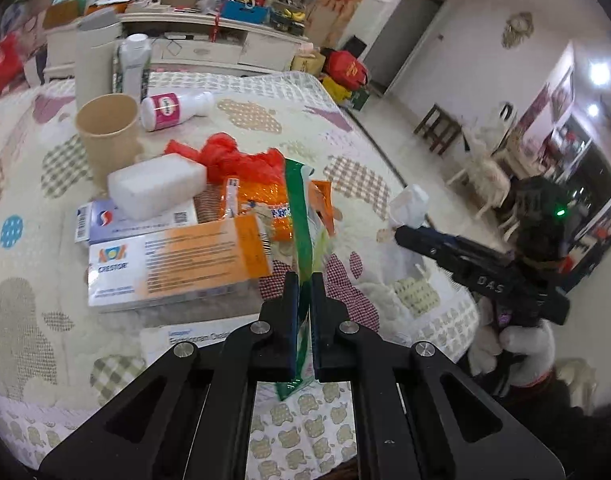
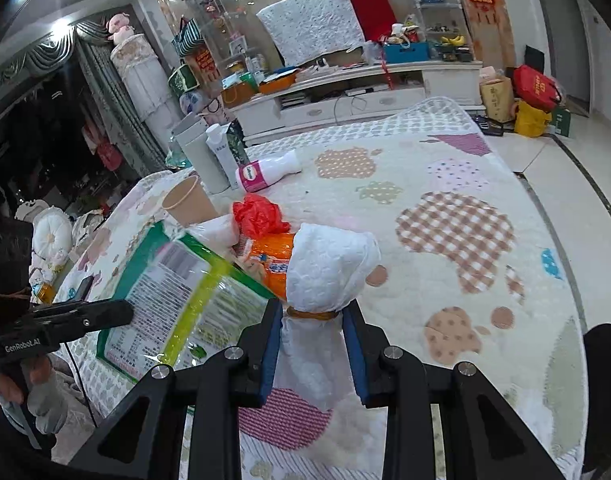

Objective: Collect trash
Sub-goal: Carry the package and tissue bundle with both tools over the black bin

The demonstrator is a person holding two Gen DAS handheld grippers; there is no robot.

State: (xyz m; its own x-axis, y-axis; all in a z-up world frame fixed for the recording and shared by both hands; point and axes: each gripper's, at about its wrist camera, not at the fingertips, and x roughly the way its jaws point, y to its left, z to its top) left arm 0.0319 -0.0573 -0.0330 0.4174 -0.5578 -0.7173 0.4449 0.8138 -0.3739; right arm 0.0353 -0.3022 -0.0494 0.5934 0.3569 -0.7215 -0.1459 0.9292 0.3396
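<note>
My left gripper [image 1: 304, 280] is shut on the edge of a green-bordered plastic bag [image 1: 301, 216], held upright on edge above the table; the bag's printed face shows in the right wrist view [image 2: 173, 288]. My right gripper [image 2: 313, 312] is shut on a crumpled white tissue [image 2: 325, 272] and holds it above the quilted table cover [image 2: 465, 240], to the right of the bag. The right gripper with the tissue [image 1: 409, 204] also shows in the left wrist view. Other litter lies on the table: a red plastic bag [image 1: 229, 156], an orange wrapper [image 1: 265, 204], medicine boxes [image 1: 173, 268].
A paper cup [image 1: 107, 128], a lying white bottle with pink label [image 1: 173, 110], a white foam block [image 1: 157, 184] and tall containers [image 1: 95, 56] stand at the far left. A white TV cabinet [image 2: 365, 84] is behind the table. Tiled floor and chairs [image 1: 477, 168] are to the right.
</note>
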